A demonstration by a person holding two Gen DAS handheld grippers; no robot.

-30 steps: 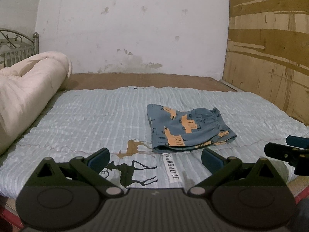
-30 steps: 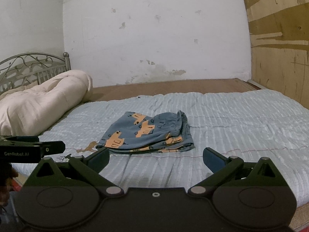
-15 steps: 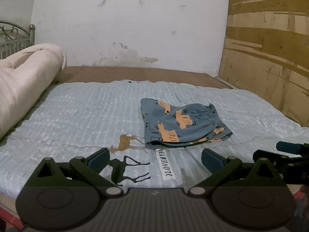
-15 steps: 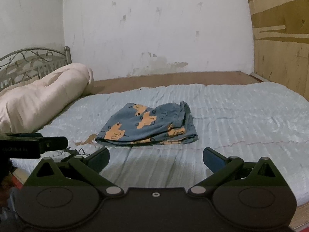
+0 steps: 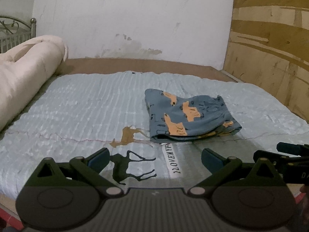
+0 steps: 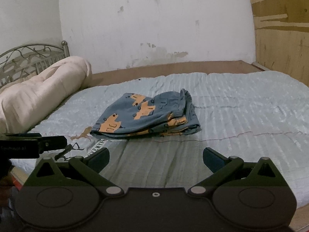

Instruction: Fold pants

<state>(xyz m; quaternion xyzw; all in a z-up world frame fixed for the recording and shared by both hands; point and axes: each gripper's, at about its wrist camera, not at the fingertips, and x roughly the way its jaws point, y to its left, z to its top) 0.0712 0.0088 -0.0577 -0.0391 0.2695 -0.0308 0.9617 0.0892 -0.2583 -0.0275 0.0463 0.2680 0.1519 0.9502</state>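
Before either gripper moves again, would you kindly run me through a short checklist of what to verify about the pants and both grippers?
1. Pants folded into a compact stack: ok; layered edges show along the near side.
2. Pants lying fully on the bedspread, away from its edges: ok.
3. Left gripper open and empty: ok; jaws spread wide, nothing between them.
4. Right gripper open and empty: ok; it hovers short of the pants, not touching.
5. Rolled quilt apart from the pants: ok; it lies off to the left.
6. Fold neat on the far side: cannot tell; that edge is hidden from both views.
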